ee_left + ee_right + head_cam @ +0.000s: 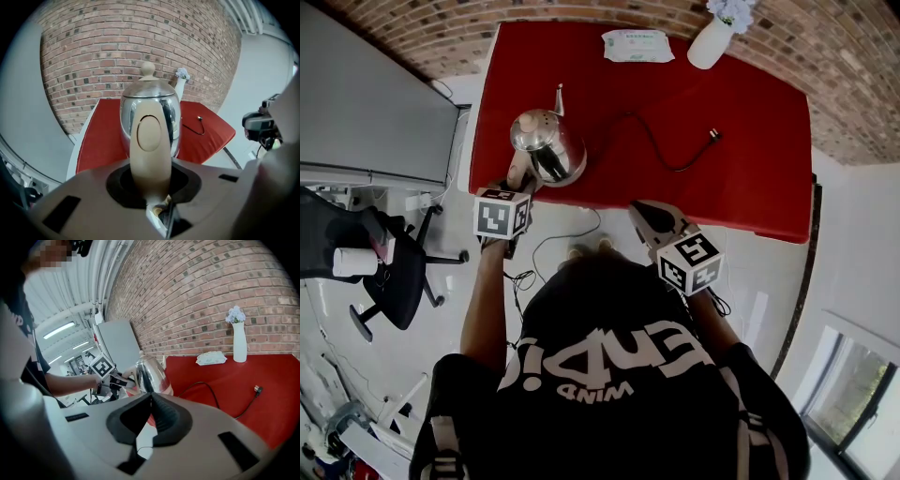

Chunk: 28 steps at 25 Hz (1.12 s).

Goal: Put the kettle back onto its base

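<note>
Jaws of our left gripper [518, 176] are clamped on the beige handle [150, 136] of the steel kettle [546, 142], which stands upright over the near left part of the red table [741, 178]. We cannot tell what its bottom rests on. Our right gripper [151, 404] is closed on nothing, off the table's near edge. A black power cord [652, 141] trails across the table from the kettle.

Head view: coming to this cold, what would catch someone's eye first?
The shiny steel kettle near the red table's left front edge, gripped by its beige handle in the left gripper. Next, the black cord snaking right from it to a plug lying on the table, and the white vase at the far edge by the brick wall.
</note>
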Available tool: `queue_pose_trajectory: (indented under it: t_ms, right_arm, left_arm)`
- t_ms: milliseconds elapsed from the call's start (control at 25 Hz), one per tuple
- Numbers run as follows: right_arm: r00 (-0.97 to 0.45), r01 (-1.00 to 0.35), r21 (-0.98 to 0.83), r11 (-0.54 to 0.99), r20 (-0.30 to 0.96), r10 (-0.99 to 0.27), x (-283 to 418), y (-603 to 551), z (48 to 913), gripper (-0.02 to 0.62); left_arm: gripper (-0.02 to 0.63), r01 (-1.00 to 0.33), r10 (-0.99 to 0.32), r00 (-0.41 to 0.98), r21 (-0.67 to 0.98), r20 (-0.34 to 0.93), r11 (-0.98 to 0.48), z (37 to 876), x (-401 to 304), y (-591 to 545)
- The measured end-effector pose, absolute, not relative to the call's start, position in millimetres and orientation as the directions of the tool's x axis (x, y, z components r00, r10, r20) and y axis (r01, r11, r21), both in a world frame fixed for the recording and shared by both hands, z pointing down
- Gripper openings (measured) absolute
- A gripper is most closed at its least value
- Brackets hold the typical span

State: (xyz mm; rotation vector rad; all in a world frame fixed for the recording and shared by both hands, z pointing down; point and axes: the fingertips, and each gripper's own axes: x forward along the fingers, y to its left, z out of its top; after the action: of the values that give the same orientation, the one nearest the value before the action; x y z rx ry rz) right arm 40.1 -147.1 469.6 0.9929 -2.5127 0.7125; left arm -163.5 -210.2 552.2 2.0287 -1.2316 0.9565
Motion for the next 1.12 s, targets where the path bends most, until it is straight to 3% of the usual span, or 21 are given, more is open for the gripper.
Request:
queue_pose_trajectory:
  t_ms: [1120]
  right_arm:
    - [-0.695, -0.708, -0.327, 0.626, 0.48, -0.535, 41.3, -153.1, 472.3, 0.023]
  left_arm:
    - [0.077, -0.882, -0.48, 0.246, -0.012, 0.842, -0.471, 556.6, -157.2, -208.2]
